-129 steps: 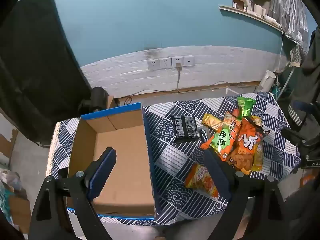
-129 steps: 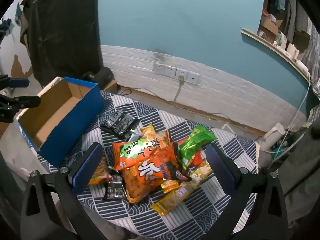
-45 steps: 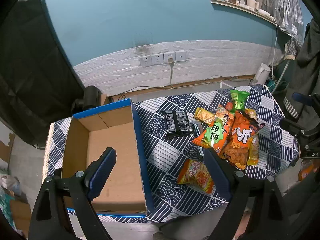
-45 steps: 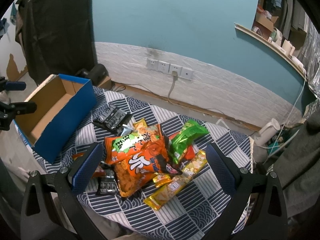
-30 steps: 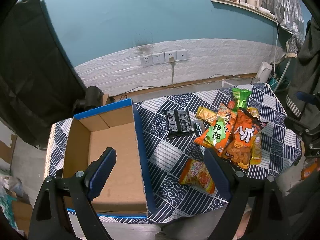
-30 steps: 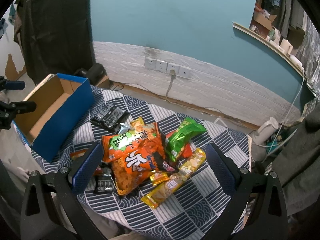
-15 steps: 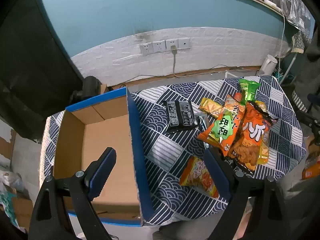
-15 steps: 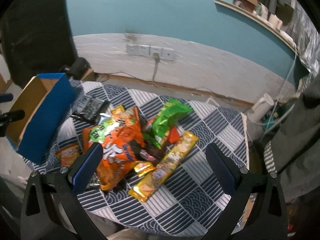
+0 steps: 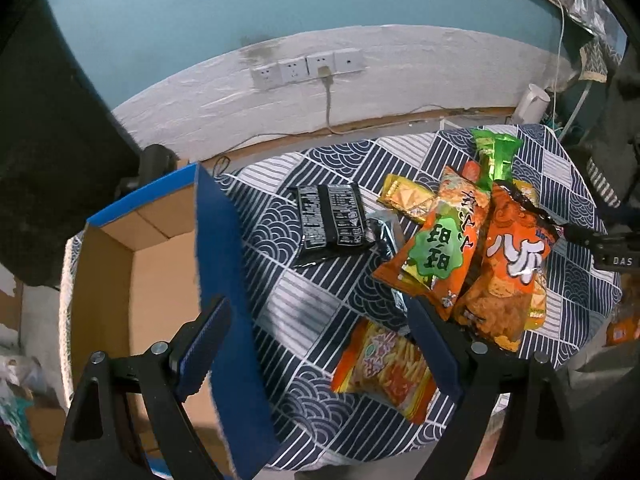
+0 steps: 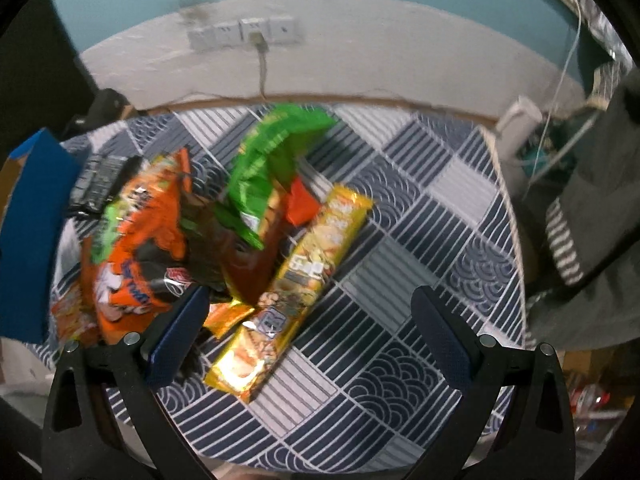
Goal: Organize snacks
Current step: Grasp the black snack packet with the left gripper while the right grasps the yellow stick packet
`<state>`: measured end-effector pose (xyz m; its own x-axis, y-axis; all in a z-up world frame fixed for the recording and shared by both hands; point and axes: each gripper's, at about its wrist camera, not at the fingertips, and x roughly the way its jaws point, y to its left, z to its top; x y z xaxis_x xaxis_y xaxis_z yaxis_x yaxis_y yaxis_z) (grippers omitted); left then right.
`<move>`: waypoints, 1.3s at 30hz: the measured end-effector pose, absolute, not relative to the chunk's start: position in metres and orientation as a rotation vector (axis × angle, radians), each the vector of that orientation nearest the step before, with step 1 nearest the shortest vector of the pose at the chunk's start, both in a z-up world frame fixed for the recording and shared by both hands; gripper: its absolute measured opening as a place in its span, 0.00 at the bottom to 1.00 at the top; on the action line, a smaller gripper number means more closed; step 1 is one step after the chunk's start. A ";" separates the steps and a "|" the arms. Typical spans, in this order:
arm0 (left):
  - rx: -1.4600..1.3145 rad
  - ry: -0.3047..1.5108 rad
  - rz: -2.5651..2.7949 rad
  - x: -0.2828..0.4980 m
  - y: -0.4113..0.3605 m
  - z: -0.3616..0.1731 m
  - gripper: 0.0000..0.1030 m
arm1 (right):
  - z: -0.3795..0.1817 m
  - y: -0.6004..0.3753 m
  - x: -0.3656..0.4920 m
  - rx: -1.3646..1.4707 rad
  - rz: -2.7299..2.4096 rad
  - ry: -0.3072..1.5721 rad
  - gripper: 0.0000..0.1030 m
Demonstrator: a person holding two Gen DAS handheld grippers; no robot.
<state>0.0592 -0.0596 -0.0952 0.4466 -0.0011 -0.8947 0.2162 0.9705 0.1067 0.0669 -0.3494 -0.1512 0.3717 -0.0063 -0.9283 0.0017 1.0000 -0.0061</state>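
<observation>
A heap of snack packs lies on the patterned tablecloth (image 9: 312, 304). Two orange chip bags (image 9: 444, 248) overlap at the right, with a green bag (image 9: 496, 152) behind them and a black pack (image 9: 330, 220) further left. A small orange-yellow pack (image 9: 384, 368) lies near my left gripper (image 9: 316, 344), which is open above the table edge. An empty blue cardboard box (image 9: 160, 280) stands at the left. In the right wrist view my right gripper (image 10: 312, 332) is open over a long yellow pack (image 10: 296, 288). The green bag (image 10: 272, 160) and orange bags (image 10: 136, 240) lie just beyond.
A white wall with sockets (image 9: 308, 66) and a hanging cable runs behind the table. A white kettle (image 9: 532, 104) stands on the floor at the right. The cloth to the right of the yellow pack (image 10: 432, 240) is bare.
Both grippers have moved closer to the table. The right gripper has swung right and down over the yellow pack; its view is blurred. The left view now shows the box wall nearer.
</observation>
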 end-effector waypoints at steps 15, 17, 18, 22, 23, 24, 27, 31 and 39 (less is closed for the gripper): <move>0.211 1.171 -0.118 0.096 -0.057 -0.139 0.88 | -0.215 -0.350 0.098 0.055 -0.050 1.306 0.97; 0.208 1.179 -0.119 0.100 -0.057 -0.142 0.88 | -0.225 -0.348 0.101 0.042 -0.060 1.325 0.93; 0.208 1.184 -0.119 0.103 -0.058 -0.144 0.88 | -0.230 -0.349 0.102 0.038 -0.066 1.335 0.91; 0.202 1.209 -0.120 0.116 -0.061 -0.150 0.88 | -0.240 -0.354 0.102 0.063 -0.060 1.376 0.73; 0.199 1.213 -0.121 0.120 -0.062 -0.151 0.88 | -0.241 -0.354 0.102 0.059 -0.054 1.384 0.64; 0.195 1.218 -0.123 0.124 -0.064 -0.152 0.88 | -0.241 -0.355 0.100 0.045 -0.052 1.387 0.61; 0.184 1.233 -0.127 0.138 -0.067 -0.158 0.88 | -0.240 -0.355 0.097 -0.058 -0.050 1.385 0.40; 0.162 1.272 -0.099 0.158 -0.072 -0.170 0.88 | -0.244 -0.365 0.090 -0.100 -0.061 1.360 0.39; 0.203 1.314 -0.077 0.184 -0.090 -0.199 0.88 | -0.243 -0.384 0.077 -0.031 -0.051 1.367 0.42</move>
